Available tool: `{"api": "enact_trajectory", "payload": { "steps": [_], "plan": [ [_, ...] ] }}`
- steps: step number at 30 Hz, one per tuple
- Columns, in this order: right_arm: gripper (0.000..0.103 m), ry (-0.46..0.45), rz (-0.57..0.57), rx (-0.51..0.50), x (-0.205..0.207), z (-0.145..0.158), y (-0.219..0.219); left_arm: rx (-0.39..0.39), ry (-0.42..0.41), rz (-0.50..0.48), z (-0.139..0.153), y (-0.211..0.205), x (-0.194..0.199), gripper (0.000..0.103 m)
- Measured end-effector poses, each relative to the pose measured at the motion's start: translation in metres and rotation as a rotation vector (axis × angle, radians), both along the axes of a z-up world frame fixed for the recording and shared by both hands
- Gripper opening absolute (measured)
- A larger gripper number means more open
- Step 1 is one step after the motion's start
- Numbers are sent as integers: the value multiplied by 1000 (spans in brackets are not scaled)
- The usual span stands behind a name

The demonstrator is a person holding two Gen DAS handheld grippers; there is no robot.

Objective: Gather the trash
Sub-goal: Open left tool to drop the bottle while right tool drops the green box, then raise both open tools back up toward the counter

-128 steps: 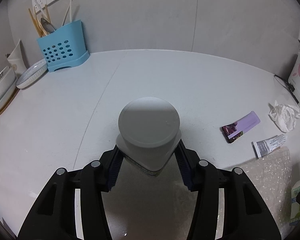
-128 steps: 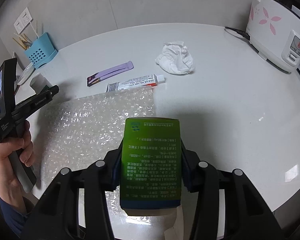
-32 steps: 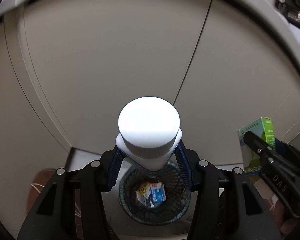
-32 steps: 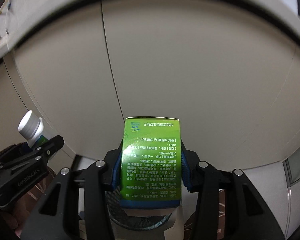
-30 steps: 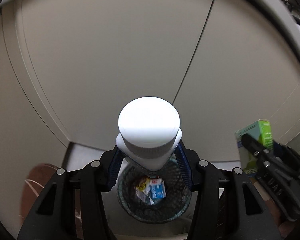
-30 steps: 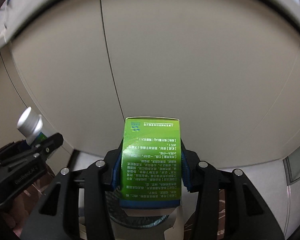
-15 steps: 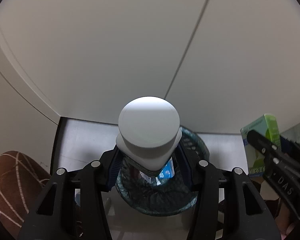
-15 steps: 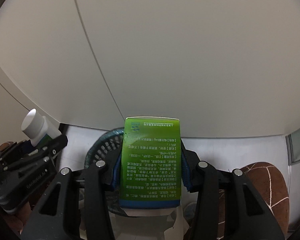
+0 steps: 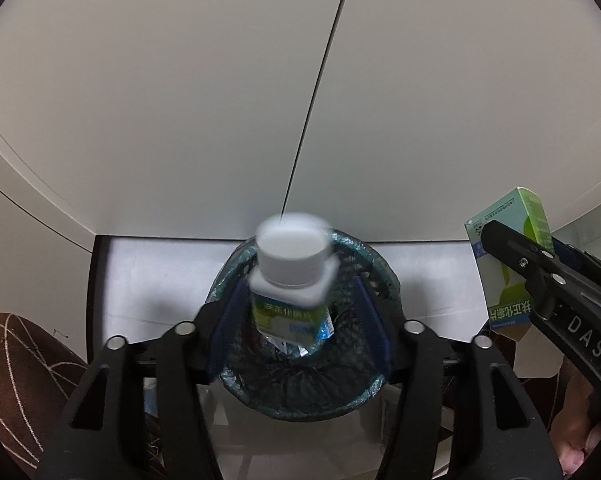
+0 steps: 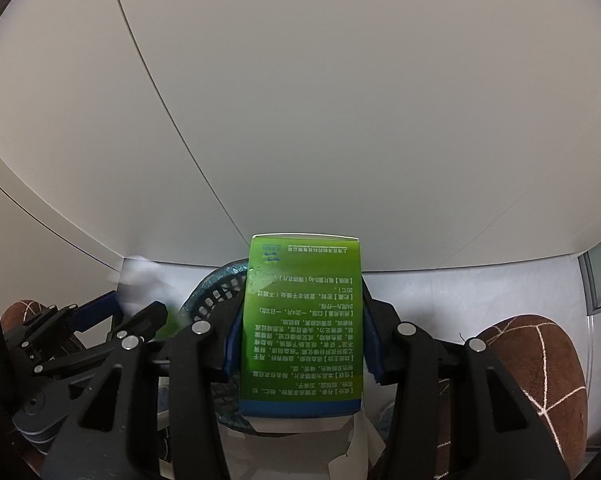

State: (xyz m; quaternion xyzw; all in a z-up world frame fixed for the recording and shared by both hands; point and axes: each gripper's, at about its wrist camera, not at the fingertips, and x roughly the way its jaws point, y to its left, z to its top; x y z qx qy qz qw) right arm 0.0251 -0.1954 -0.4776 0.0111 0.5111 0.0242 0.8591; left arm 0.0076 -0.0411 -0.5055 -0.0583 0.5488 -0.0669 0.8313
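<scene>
The left tool (image 9: pixel 298 320), jaws opening, lets the blurred bottle (image 9: pixel 290 280) fall, cap up, toward the bin (image 9: pixel 374 394) directly below; the right tool (image 10: pixel 300 340) clamps the green box (image 10: pixel 300 320) beside it

Pale cabinet doors (image 9: pixel 220 100) filling twelve o'clock, dark seam (image 9: pixel 316 92) between them, light floor (image 9: pixel 160 264) below, brown patterned slippers (image 10: pixel 540 372) at four and eight o'clock.

Two matte black plastic hand-held grippers: left hand-held gripper (image 9: pixel 296 312), right hand-held gripper (image 10: pixel 300 344). Blue ribbed pads (image 9: pixel 226 320) lining the fingers, round silver screws (image 9: pixel 184 327) at the pivots. White letters "DAS" printed along the right one's side.
</scene>
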Motion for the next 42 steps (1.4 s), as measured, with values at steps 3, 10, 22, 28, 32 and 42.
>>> {"api": "enact_trajectory", "payload": {
  "steps": [3, 10, 22, 28, 32, 42],
  "plan": [
    [44, -4, -1, 6, -6, -2, -1, 6, 2, 10, 0, 1, 0, 66],
    [45, -5, 56, 22, -11, -5, 2, 43, -17, 63, 3, 12, 0, 86],
    [46, 51, 197, 55, -13, -11, 21, 50, 0, 157, 15, 43, 5, 97],
    [47, 56, 209, 58, -15, -9, 23, 57, 13, 162, 12, 45, 7, 97],
    [60, 51, 196, 61, -15, -4, 20, 59, 20, 164, 10, 46, 8, 97],
    [90, 3, 55, 29, -13, 7, 1, 55, 25, 161, 11, 45, 9, 97]
  ]
}}
